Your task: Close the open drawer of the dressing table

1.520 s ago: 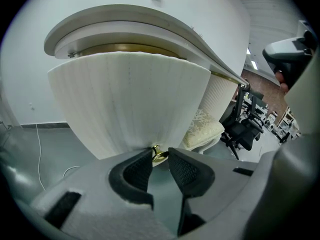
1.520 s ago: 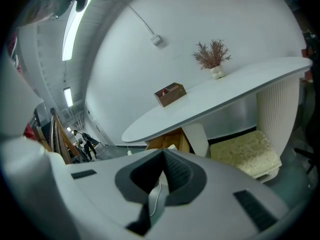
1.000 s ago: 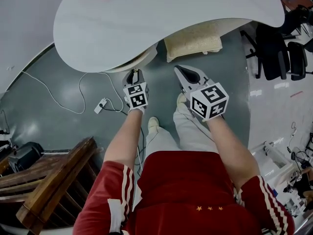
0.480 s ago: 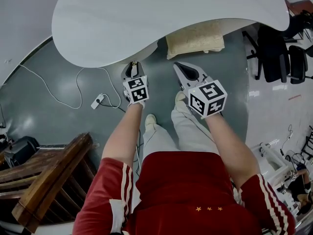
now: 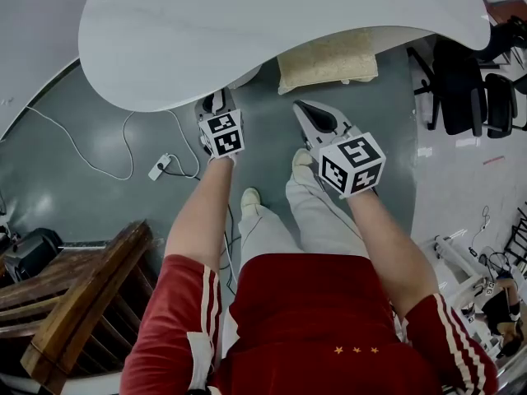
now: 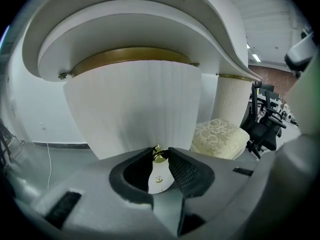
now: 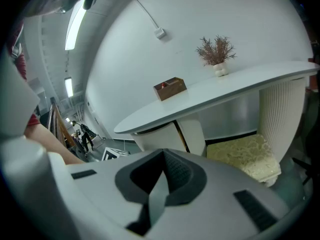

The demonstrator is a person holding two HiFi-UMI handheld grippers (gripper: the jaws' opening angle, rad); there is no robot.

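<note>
The white dressing table (image 5: 272, 23) fills the top of the head view. Its curved, ribbed drawer front (image 6: 140, 104) fills the left gripper view under the tabletop's rim. My left gripper (image 5: 216, 104) reaches to the table's near edge, and its jaws (image 6: 160, 151) are shut on the drawer's small gold knob (image 6: 159, 155). From the head view the drawer is almost wholly hidden under the tabletop. My right gripper (image 5: 306, 115) hangs in the air to the right, away from the table, shut (image 7: 164, 153) with nothing in it.
A cream cushioned stool (image 5: 329, 60) stands under the table beside a ribbed leg (image 7: 280, 114). A brown box (image 7: 170, 88) and a dried plant (image 7: 216, 54) sit on top. A power strip and cable (image 5: 160, 169) lie left; a wooden chair (image 5: 74, 311) stands near left, black office chairs (image 5: 469, 81) right.
My left gripper has moved forward toward the table with the knob in its jaws. The drawer front that stuck out below the tabletop has slid back under it. My right gripper has stayed put.
</note>
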